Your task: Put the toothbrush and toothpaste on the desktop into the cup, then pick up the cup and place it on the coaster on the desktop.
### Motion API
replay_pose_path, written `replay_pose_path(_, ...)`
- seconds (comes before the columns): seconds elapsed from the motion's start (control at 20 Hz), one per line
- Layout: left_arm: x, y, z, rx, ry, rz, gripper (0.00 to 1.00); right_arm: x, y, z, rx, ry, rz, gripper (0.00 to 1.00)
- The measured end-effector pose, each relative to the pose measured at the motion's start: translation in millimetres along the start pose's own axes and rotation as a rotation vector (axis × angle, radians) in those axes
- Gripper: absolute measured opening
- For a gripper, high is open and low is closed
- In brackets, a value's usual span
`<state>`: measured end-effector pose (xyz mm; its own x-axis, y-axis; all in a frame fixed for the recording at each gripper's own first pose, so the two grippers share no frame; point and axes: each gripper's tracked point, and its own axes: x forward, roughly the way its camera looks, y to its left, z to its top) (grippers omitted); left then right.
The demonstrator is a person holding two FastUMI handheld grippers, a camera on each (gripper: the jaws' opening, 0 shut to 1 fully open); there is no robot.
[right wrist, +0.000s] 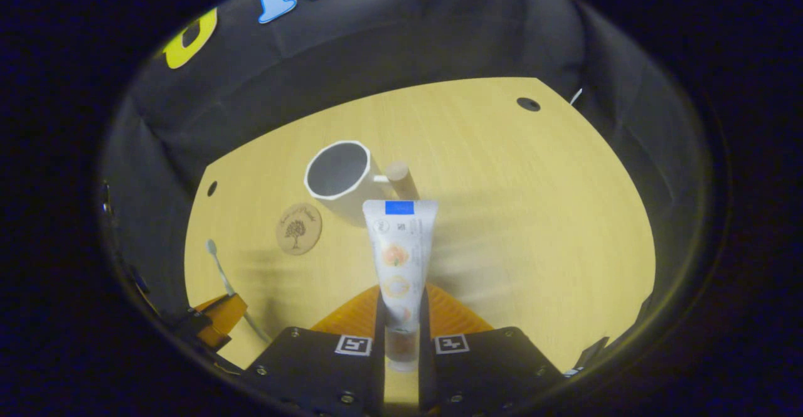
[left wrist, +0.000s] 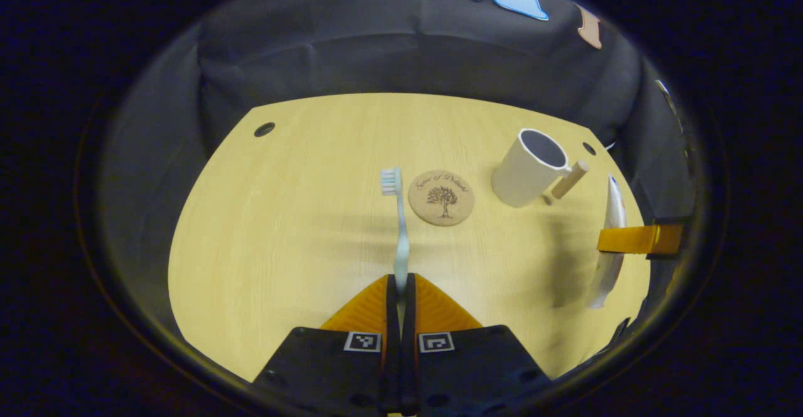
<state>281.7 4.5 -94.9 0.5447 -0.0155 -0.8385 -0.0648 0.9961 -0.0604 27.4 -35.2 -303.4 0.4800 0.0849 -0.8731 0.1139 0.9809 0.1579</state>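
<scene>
The left tool point(left wrist: 401, 291) is clamped on the toothbrush point(left wrist: 398, 222), bristles pointing ahead; the right tool point(right wrist: 401, 316) grips the toothpaste point(right wrist: 398, 260). Beyond stand the cup point(right wrist: 339, 175) and coaster point(left wrist: 441, 197) on the tabletop point(left wrist: 282, 229).

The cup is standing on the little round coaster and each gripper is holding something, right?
Not quite. In the left gripper view the cup stands on the bare desktop, beside the coaster, not on it. Each gripper is holding something: the toothbrush and the toothpaste.

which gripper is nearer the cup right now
Right, as far as the views show. The right gripper, shut on the toothpaste, has the tube's end just short of the cup. The left gripper, holding the toothbrush, sits farther back.
</scene>
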Motion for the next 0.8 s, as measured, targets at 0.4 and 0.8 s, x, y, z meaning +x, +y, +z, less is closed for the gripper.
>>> replay_pose_path(0.4, -27, -9, 33, 0.022, -0.127, -0.028, 0.08, -12, 20, 54, -0.042, -0.195, 0.079, 0.22)
replay_pose_path(0.8, -30, -18, 44, 0.028, -0.155, -0.045, 0.08, -10, 42, 116, -0.037, -0.359, 0.144, 0.22)
